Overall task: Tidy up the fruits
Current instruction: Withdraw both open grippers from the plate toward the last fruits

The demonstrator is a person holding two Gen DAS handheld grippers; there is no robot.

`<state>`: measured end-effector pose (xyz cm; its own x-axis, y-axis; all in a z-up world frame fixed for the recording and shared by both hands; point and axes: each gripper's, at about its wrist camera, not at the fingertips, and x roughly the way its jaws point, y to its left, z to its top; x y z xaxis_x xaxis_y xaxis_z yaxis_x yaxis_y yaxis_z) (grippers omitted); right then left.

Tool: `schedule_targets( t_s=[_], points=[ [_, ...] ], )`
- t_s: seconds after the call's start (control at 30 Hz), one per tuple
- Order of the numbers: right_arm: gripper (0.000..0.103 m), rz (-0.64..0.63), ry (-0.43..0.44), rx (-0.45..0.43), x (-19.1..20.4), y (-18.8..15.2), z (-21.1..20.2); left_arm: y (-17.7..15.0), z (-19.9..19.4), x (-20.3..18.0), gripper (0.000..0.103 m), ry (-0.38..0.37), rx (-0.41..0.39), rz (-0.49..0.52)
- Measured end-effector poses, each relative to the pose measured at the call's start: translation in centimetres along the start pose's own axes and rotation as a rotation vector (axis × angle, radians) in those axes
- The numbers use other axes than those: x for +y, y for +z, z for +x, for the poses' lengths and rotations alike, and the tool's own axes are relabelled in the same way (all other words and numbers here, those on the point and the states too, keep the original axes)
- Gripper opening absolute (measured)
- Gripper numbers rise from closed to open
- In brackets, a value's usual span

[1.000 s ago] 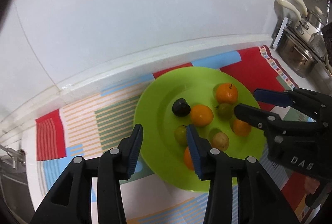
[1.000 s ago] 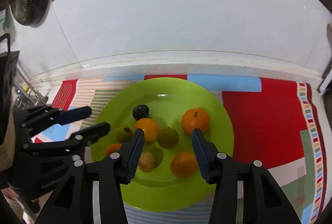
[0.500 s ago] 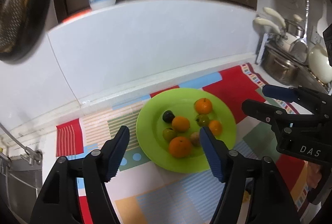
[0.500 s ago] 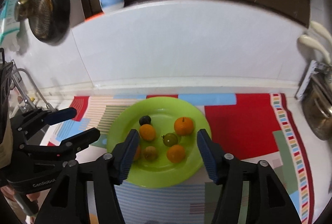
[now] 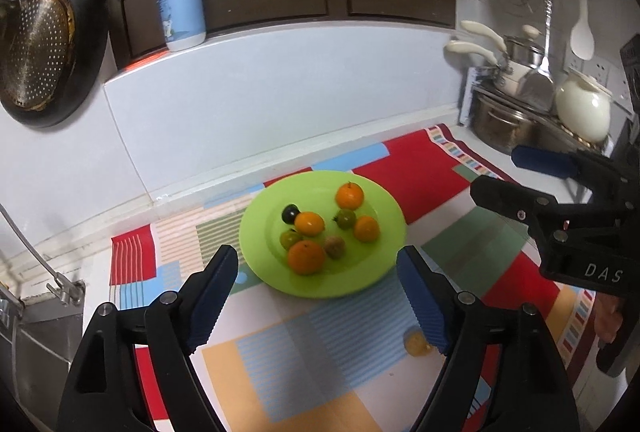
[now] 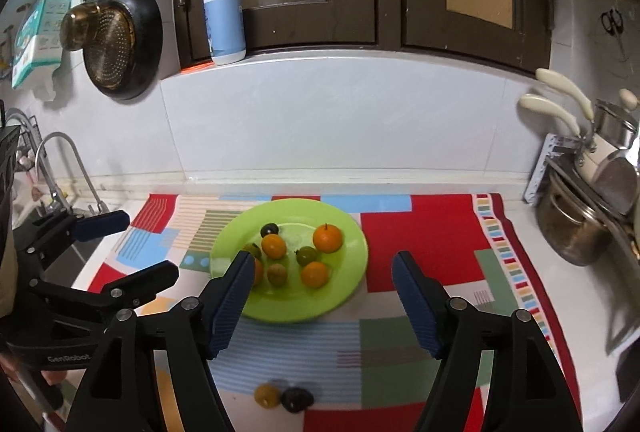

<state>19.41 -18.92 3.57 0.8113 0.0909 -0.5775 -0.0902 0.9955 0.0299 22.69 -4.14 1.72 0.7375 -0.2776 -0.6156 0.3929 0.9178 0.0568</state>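
Note:
A lime green plate (image 5: 384, 244) (image 6: 348, 272) sits on a colourful patterned mat and holds several fruits: oranges (image 5: 306, 257) (image 6: 327, 237), small green fruits (image 5: 345, 219) and a dark plum (image 5: 290, 213) (image 6: 269, 230). A small yellow fruit (image 6: 267, 394) and a dark fruit (image 6: 296, 398) lie loose on the mat near the front; the yellow one also shows in the left wrist view (image 5: 416, 343). My left gripper (image 5: 316, 296) is open and empty, held above the mat in front of the plate. My right gripper (image 6: 324, 296) is open and empty, also in front of the plate.
A white backsplash rises behind the mat. Steel pots (image 5: 504, 120) (image 6: 576, 232) and a white teapot (image 5: 582, 108) stand at the right. A sink tap (image 6: 60, 168) is at the left. A soap bottle (image 5: 182, 0) and hanging strainer (image 5: 36, 44) are above.
Both grippers have pulled back and up from the plate and opened wider. The plate now looks smaller and the loose fruits at the mat's front have come into view.

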Motion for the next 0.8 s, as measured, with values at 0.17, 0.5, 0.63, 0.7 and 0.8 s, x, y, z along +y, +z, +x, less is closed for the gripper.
schedule_targets(
  t_s=[0.17, 0.5, 0.63, 0.7, 0.8],
  points=[
    [0.072, -0.017, 0.003, -0.005, -0.1, -1.5, -1.4, -1.5, -0.8, -1.4, 0.082, -0.011, -0.022, 0.035],
    [0.072, -0.107, 0.021, 0.016, 0.3, -4.6, -2.6, -4.2, -1.5, -3.7, 0.082, -0.046, -0.053, 0.082],
    [0.072, -0.142, 0.034, 0.036, 0.3, -5.8, -2.5, -5.4, -1.1, -4.4, 0.082, -0.065, -0.040, 0.110],
    [0.072, -0.170, 0.043, 0.052, 0.4, -6.4, -2.2, -6.0, -0.8, -4.7, 0.082, -0.083, -0.032, 0.129],
    [0.072, -0.226, 0.048, 0.067, 0.9, -7.3, -1.8, -6.8, -0.3, -5.1, 0.082, -0.098, -0.019, 0.166]
  ],
)
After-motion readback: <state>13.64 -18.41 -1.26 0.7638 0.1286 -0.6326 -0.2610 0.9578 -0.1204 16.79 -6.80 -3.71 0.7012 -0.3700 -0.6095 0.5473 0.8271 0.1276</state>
